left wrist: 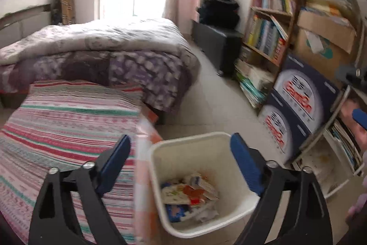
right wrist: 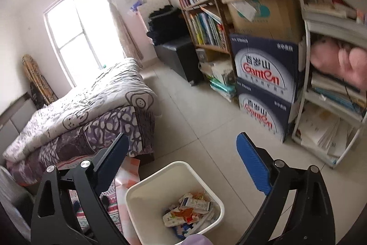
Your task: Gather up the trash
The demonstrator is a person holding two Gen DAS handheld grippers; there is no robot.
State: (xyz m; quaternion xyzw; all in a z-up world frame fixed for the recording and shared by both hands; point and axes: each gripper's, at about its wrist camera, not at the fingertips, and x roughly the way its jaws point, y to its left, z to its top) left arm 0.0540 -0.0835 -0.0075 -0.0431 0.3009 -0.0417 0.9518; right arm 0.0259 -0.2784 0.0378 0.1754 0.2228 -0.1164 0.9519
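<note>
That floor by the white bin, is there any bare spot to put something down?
Yes: bare tiles run between the bed and the Ganten boxes, beyond the bin. The bookshelf foot is crowded with stacked books.

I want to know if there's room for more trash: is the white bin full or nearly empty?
Mostly empty. The white bin stands upright on the floor, with wrappers covering only its bottom; its inner walls are bare above them in both views.
</note>
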